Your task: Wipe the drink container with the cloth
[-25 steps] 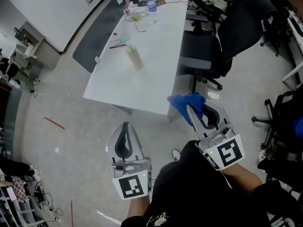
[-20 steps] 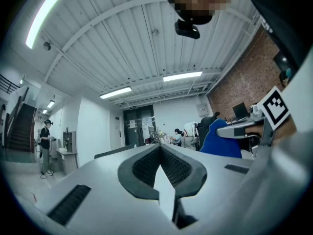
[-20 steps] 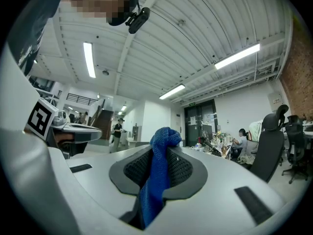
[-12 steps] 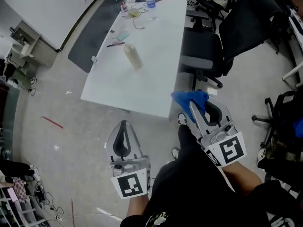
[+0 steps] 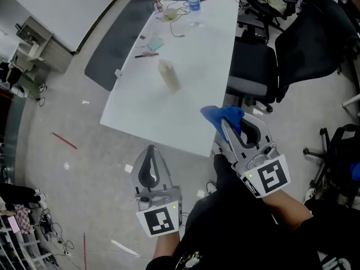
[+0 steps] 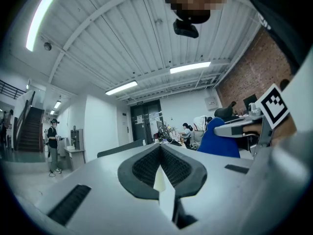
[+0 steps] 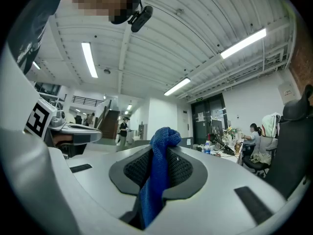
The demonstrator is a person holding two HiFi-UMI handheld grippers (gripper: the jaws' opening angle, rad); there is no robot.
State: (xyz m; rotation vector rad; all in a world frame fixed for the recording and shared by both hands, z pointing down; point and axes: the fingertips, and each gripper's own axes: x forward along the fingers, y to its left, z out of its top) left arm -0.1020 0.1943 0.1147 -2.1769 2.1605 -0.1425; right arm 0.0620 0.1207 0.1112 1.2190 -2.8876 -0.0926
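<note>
The drink container (image 5: 169, 76), a pale blurred bottle, sits on the white table (image 5: 169, 117) at upper centre of the head view, well apart from both grippers; the blue cloth (image 5: 216, 115), centre right, is clamped in the right gripper (image 5: 225, 125) at the table's near edge; the left gripper (image 5: 149, 151), lower left of centre, has its jaws together on nothing.

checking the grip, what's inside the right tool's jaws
A blue cloth, pinched in the right tool and bunched at its tip; the cloth's lower end is hidden.
</note>
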